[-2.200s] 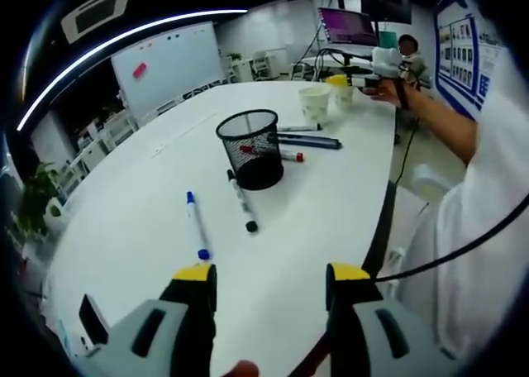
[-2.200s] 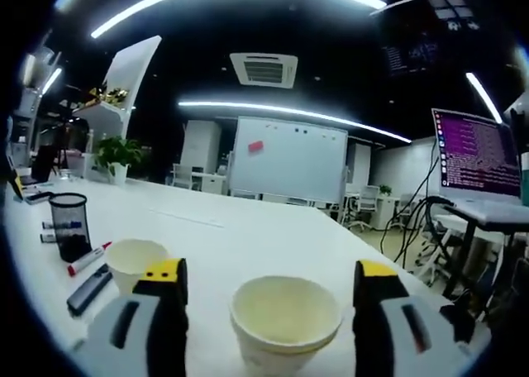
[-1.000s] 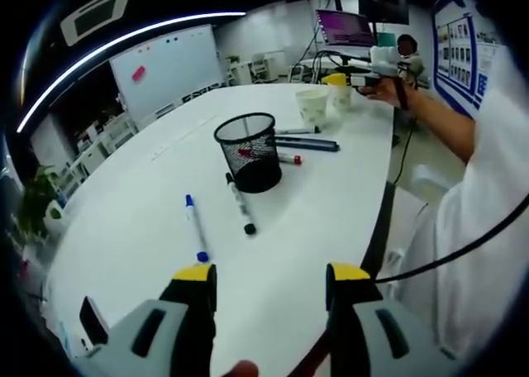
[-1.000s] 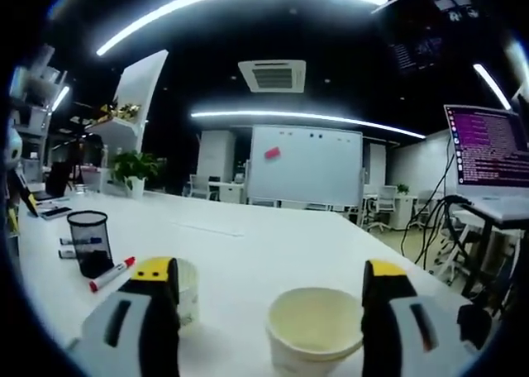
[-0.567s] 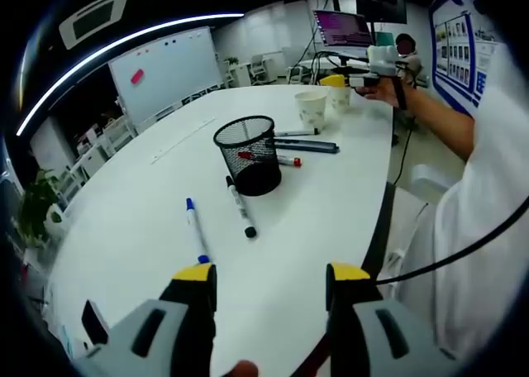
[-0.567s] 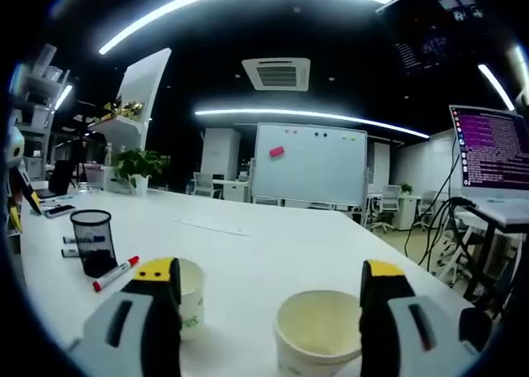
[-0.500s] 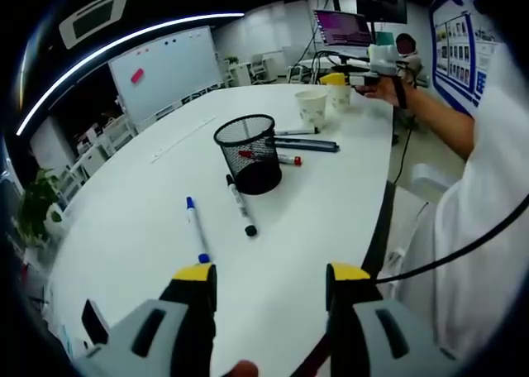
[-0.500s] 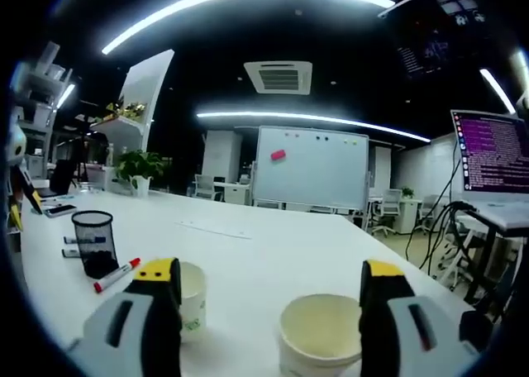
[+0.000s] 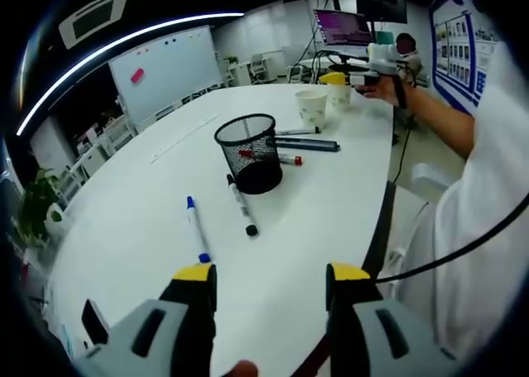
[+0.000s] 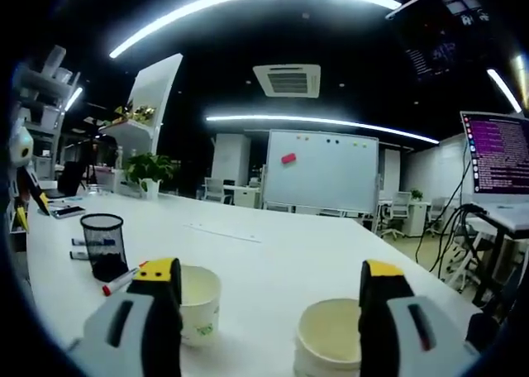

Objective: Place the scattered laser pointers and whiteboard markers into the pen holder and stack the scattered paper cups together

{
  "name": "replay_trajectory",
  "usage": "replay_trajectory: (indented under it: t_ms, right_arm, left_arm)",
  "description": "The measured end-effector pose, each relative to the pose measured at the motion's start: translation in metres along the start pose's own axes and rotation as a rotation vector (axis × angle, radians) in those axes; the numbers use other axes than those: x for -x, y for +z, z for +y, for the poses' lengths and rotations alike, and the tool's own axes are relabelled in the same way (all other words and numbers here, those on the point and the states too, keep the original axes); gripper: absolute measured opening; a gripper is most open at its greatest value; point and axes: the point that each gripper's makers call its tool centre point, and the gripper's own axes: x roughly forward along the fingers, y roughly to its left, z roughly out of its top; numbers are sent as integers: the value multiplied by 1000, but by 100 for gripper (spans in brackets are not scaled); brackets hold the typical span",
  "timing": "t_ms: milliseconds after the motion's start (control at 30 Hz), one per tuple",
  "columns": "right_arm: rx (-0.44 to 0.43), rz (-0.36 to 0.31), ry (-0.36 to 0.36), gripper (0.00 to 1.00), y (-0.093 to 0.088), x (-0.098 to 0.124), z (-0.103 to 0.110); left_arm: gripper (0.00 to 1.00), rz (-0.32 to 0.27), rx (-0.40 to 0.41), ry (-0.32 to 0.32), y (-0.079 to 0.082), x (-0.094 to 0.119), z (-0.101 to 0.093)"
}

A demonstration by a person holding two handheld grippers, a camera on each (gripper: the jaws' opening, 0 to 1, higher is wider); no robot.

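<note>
**Both tongs open over a worktop of scattered pens and cups**

While the left tongs (image 9: 271, 279) hang wide apart and hold nothing above the near edge of the white worktop (image 9: 132, 220), a black mesh pen holder (image 9: 250, 152) stands upright toward the middle. A black marker (image 9: 241, 203) lies just in front of the holder, its far end close to the base. A blue marker (image 9: 195, 228) lies apart from it, nearer the long curved edge. Behind the holder lies a red marker (image 9: 285, 158), with a dark pen (image 9: 307, 145) and a further pen (image 9: 295, 131) beyond it. Toward the far end stands a paper cup (image 9: 312, 108), and a second cup (image 9: 340, 93) sits beyond it, beside the person's other hand (image 9: 382, 89).

In the right gripper view, the right tongs (image 10: 271, 284) are likewise spread wide and empty. One cup (image 10: 195, 303) stands just beside the left jaw, the other cup (image 10: 328, 336) between the jaws, nearer the right one. Whether either jaw touches a cup cannot be told.
</note>
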Motion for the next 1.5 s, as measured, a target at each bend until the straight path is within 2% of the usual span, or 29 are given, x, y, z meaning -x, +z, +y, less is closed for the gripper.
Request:
replay_trajectory:
  t_ms: [1133,1500]
  right_arm:
    - [-20,-4,45,88,4,-5,19]
    - [-10,-15,40,89,4,-6,20]
  left_arm:
    - [54,3,12,4,-5,1,1]
    - [54,6,10,2,-5,1,-1]
